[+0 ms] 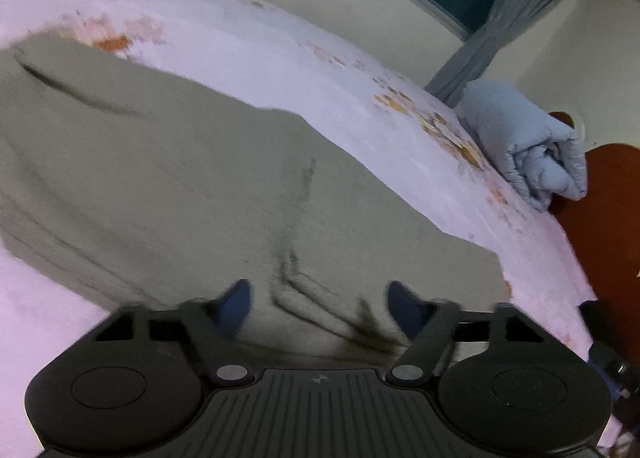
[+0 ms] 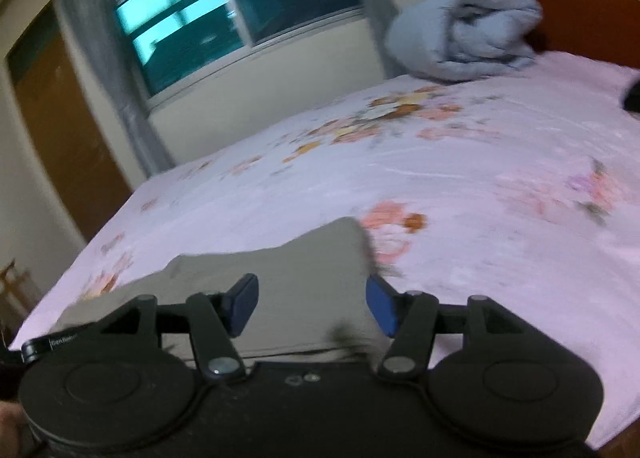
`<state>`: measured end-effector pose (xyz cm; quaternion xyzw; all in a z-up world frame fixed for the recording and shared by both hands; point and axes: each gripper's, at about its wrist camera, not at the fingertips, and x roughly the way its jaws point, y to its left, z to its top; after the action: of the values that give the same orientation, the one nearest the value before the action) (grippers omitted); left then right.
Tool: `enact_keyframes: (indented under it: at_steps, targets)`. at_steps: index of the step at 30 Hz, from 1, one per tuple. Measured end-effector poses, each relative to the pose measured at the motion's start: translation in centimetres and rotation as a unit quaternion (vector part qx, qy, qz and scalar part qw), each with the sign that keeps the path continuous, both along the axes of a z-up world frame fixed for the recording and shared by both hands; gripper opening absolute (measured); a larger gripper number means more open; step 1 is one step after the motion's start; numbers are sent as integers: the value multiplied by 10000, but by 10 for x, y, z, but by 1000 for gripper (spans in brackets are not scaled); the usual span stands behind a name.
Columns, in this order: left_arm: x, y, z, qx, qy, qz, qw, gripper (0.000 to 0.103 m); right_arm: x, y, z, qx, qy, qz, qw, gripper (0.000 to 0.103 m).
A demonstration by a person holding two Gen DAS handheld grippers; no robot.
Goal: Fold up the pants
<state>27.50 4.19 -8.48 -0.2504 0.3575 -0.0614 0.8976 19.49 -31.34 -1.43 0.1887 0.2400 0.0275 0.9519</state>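
The grey-green pants (image 1: pixel 160 162) lie spread over the pink flowered bed sheet (image 1: pixel 248 42). My left gripper (image 1: pixel 320 306) hangs low over their near part. Its blue pads (image 1: pixel 236 306) stand apart with creased cloth lying between them, and the folds run toward the right-hand pad. In the right wrist view a flat end of the pants (image 2: pixel 304 270) lies on the sheet (image 2: pixel 460 178). My right gripper (image 2: pixel 312 306) sits just over that end, its jaws apart, and the pads (image 2: pixel 380 310) do not press on the cloth.
A rolled light-blue quilt (image 1: pixel 528 142) (image 2: pixel 468 30) lies at the head of the bed against a red-brown headboard (image 1: pixel 600 198). Beyond the bed's far edge are a window (image 2: pixel 224 6), a grey curtain (image 2: pixel 100 58) and a wooden door (image 2: pixel 60 130).
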Motion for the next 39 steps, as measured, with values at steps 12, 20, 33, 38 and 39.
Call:
enact_keyframes:
  at_steps: [12,20,33,38,39]
  targets:
    - [-9,-6,8,90,-556,4,9984,17,30,-26,-24,218,653,-203,9974,56]
    - [-4,-8,-21,562,-155,-223,9981,28,79,2,-54,-1152,1794,28,9770,59]
    - [-40,74,19,674,-571,459,9950,80,73,43,-53,-1527,1453,435,9766,62]
    - [-57,152,16,639,-575,1286,9880,81,53,61,-24,-1326,679,616,9869,60]
    - [-57,167,12,579,-523,1448,9864,81,52,71,-22,-1284,606,753,9870,61]
